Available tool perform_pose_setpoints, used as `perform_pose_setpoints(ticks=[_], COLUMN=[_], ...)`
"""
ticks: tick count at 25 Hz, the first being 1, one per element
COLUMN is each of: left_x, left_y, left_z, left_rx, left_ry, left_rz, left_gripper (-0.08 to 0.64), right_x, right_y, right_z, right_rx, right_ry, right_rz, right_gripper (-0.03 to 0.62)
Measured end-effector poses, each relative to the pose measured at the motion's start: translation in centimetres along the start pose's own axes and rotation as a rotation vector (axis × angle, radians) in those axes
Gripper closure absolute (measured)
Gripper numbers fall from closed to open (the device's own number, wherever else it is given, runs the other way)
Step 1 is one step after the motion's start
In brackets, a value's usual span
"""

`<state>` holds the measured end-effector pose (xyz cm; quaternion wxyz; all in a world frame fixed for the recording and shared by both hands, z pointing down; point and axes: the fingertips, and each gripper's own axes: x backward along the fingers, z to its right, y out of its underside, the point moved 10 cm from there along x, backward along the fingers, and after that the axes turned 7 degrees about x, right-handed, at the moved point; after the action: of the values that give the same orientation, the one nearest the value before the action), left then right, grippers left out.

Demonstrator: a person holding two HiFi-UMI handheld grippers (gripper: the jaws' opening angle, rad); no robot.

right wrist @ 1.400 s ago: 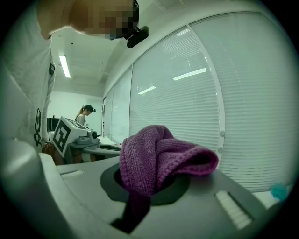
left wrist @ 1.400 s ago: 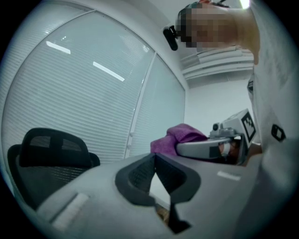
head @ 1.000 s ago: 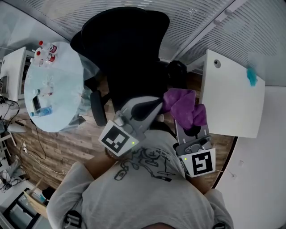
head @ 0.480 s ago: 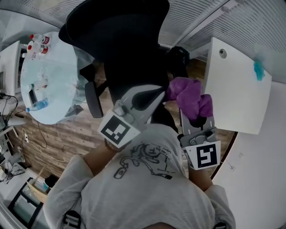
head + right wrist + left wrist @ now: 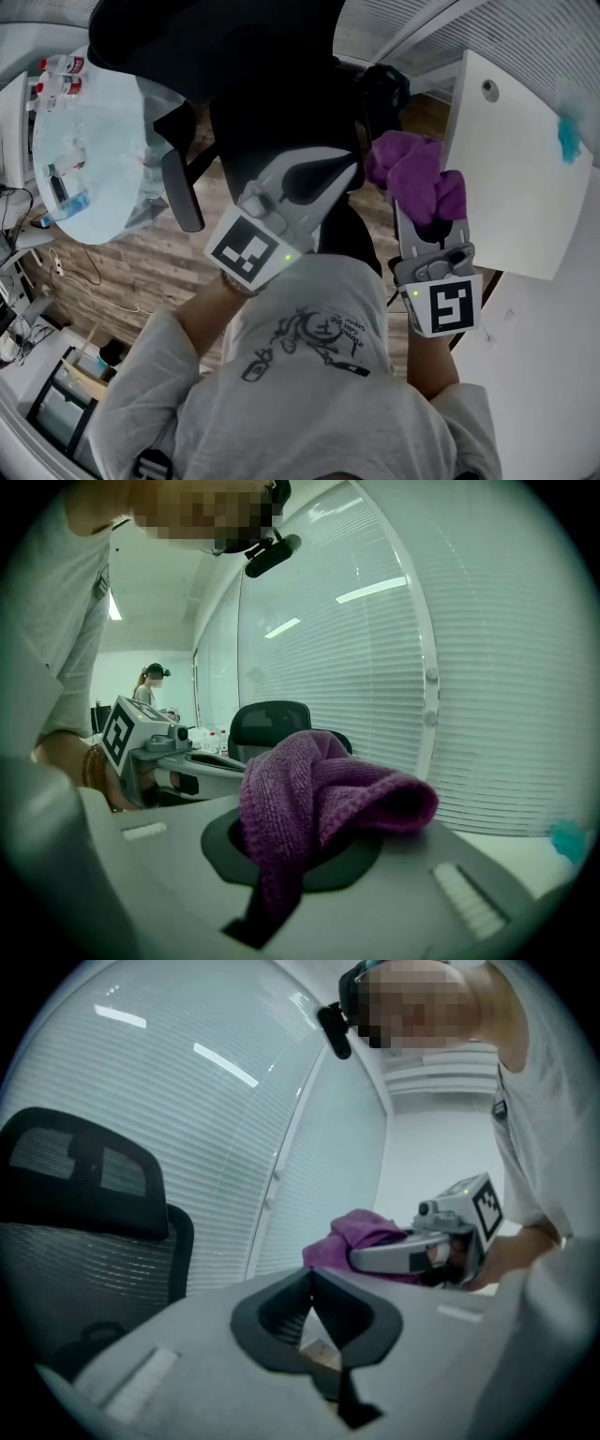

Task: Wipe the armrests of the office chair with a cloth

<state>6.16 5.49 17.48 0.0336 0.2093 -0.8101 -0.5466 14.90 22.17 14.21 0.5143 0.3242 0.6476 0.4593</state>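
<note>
Our right tool is clamped on the purple cloth, which bunches over the jaws and hangs down between them in the right gripper view. In the head view the cloth sits right of centre, between the black chair and the white worktop. It is just below a dark rounded part that looks like an armrest at the upper middle. We cannot tell whether cloth and armrest touch. Our left tool has its jaws together with nothing between them. It lies at the centre of the frame in front of the chair, just left of the cloth. We see the other armrest left of centre, well apart from both tools. A round glass worktop fills the upper left, with small bottles near its top edge. A teal scrap lies on the white worktop at the upper right. Wood floor shows at the lower left.
</note>
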Motion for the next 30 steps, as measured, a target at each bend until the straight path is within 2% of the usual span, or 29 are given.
perform_pose_setpoints(ticks=[3,15,21,30], left_x=[-1.0,-6.0,-8.4,-10.5], left_y=[2.0,8.4,10.7,14.9], left_z=[-1.4,-5.2,-7.1,-9.9], left_rx=[0.025,0.041,0.065,0.108], left_ry=[-0.005,0.011,0.020,-0.012], left_rz=[-0.018,-0.071,-0.059,-0.105], left_gripper=[0.560,0.560,0.560,0.560], right_x=[-1.5,-6.2,-8.5,-11.8], right_y=[2.1,10.4,13.9,18.2], right_z=[0.9,3.9,5.3,6.8], right_rx=[-0.011,-0.037,-0.052,-0.066], right_ry=[0.003,-0.031,-0.040,-0.043], right_rz=[-0.017,-0.080,-0.117,-0.160], right_gripper=[0.558,0.558,0.558,0.558])
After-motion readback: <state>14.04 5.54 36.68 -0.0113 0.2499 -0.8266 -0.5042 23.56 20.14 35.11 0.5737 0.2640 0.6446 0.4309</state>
